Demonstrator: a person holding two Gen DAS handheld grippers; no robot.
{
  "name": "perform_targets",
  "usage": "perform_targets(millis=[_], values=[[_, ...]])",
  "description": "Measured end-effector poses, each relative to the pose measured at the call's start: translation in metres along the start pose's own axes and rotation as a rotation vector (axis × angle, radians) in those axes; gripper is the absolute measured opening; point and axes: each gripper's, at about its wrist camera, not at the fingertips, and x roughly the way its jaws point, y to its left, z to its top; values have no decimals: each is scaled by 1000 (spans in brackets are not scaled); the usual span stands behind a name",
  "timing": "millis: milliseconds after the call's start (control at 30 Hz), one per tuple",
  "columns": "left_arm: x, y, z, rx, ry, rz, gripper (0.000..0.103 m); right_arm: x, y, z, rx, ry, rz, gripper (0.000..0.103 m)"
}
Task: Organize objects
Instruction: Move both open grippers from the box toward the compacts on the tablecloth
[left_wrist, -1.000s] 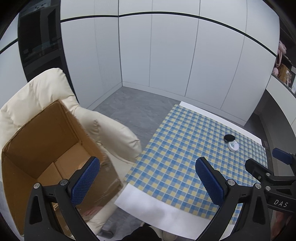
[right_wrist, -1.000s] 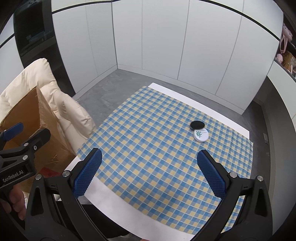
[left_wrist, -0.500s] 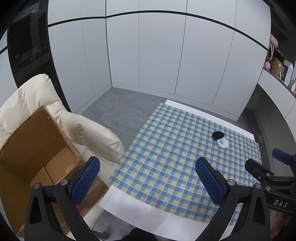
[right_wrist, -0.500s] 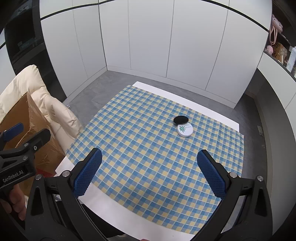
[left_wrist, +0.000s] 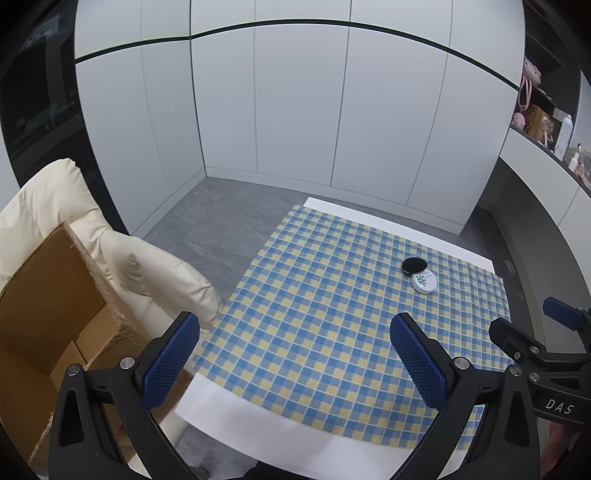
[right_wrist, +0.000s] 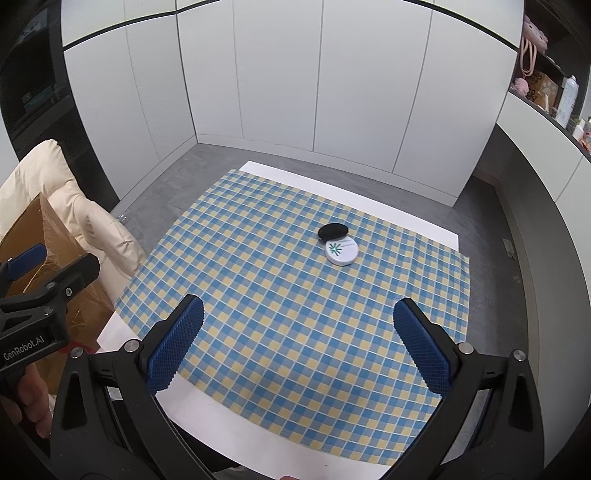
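Note:
A round white tin with a green star mark lies on the blue and yellow checked cloth, touching a flat round black object just behind it. Both show in the left wrist view too, the tin and the black object at the far right of the cloth. My left gripper is open and empty over the cloth's near left edge. My right gripper is open and empty over the near part of the cloth, well short of the tin.
An open cardboard box rests on a cream padded armchair left of the white table. White cabinet doors stand behind. Shelves with small items are at the far right. Grey floor lies beyond the table.
Both grippers have swung to the right and tilted up; the box and chair slid to the left of the left wrist view, and the tin moved nearer the middle of the right wrist view.

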Motion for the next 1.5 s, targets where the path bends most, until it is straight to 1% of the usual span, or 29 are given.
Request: perform_targets(millis=[233, 667, 800, 1067, 1167, 1333, 1433, 1500], values=[[2, -21, 1, 27, 1, -17, 103, -3, -14, -3, 16, -3, -17, 103], [7, -45, 4, 50, 10, -54, 103, -7, -41, -11, 49, 8, -38, 103], [8, -53, 4, 55, 20, -80, 103, -7, -48, -13, 55, 13, -43, 103], [12, -64, 2, 88, 32, -106, 103, -6, -54, -15, 53, 24, -38, 103], [19, -67, 0, 104, 43, -101, 103, -3, -56, -12, 49, 21, -39, 103], [36, -70, 2, 117, 51, -112, 103, 7, -61, -5, 7, 11, -45, 103], [51, -71, 5, 106, 53, -120, 103, 26, -69, -3, 2, 38, -43, 103], [63, -71, 5, 88, 57, -127, 103, 45, -73, -3, 15, 77, -17, 103]])
